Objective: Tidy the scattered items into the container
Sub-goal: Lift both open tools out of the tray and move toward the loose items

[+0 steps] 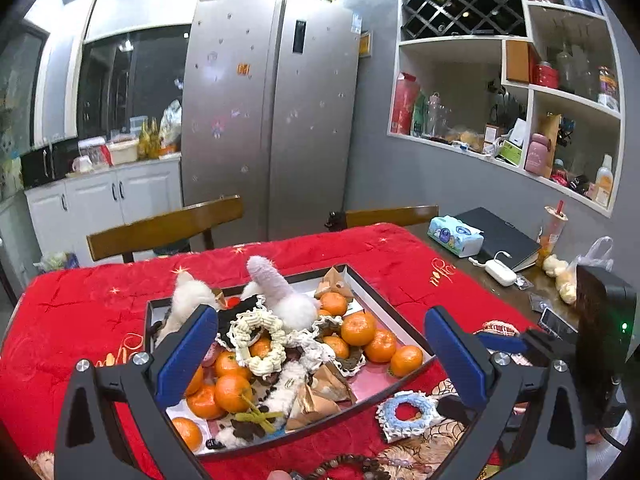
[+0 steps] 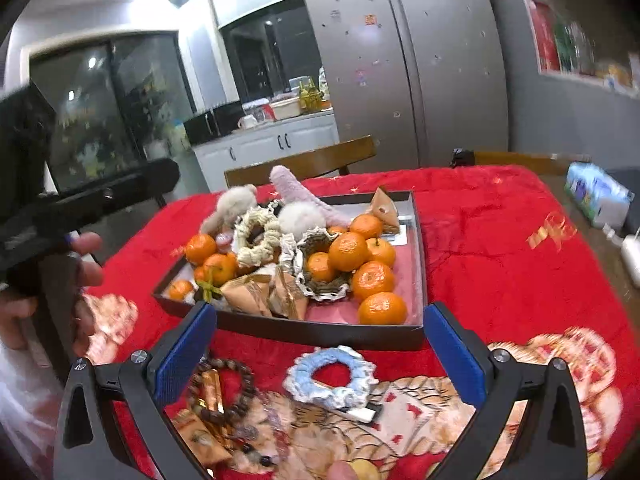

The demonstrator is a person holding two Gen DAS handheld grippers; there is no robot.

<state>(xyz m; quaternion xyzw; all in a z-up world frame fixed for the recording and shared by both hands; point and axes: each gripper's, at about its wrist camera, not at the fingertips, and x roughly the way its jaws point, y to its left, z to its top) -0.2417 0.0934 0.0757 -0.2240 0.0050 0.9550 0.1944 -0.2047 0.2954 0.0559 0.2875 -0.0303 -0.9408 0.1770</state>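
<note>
Since the tray [image 2: 288, 330] is already heaped with oranges [image 2: 347, 251], scrunchies and paper packets, your leftovers sit on the red cloth [image 2: 500, 248] just in front of its near wall: the blue scrunchie [image 2: 332, 376], the bead bracelet [image 2: 224, 392] and a small card next to it. Your right gripper [image 2: 320, 360] hangs spread wide and empty, lined up with that scrunchie, probably because it's the easiest grab. Left gripper [image 1: 320, 360] is also gaping with nothing in it, parked over the tray, out of the way I'd guess.
</note>
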